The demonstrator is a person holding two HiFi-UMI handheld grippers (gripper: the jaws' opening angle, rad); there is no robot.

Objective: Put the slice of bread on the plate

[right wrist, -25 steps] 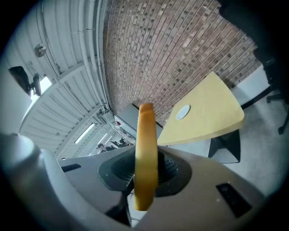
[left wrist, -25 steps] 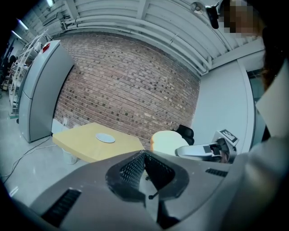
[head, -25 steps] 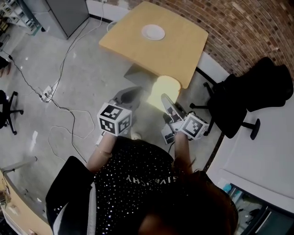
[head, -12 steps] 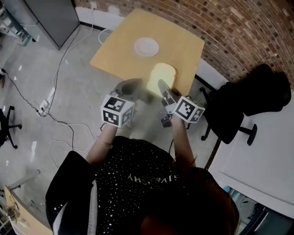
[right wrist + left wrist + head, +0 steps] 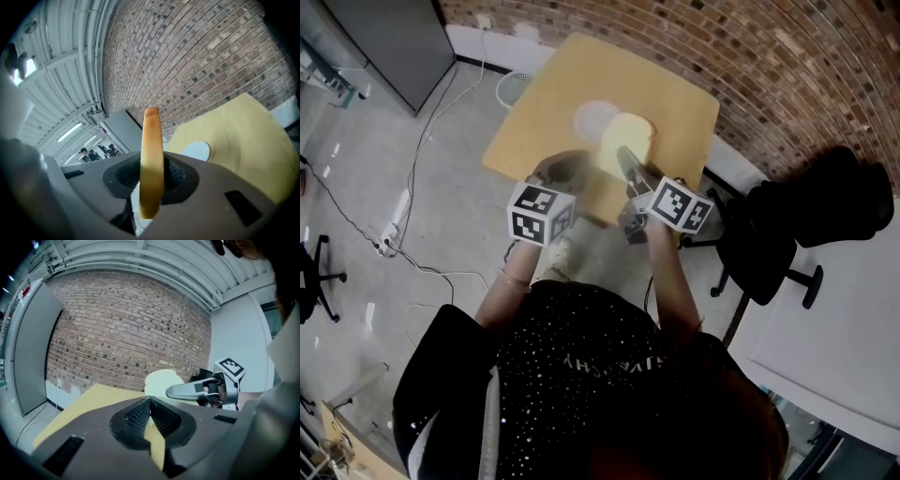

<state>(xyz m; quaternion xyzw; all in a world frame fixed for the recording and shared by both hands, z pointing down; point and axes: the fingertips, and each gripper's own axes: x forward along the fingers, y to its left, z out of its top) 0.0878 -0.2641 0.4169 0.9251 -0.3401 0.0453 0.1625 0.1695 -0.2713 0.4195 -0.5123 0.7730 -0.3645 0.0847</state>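
A pale, round-topped slice of bread (image 5: 152,154) with a tan crust stands on edge, clamped between the ribbed pads of the right gripper (image 5: 625,161) above the smooth wooden table (image 5: 675,94). A round white plate (image 5: 196,151) sits empty on the table. The left gripper (image 5: 150,403), jaws together on nothing, hovers over the table's near edge.
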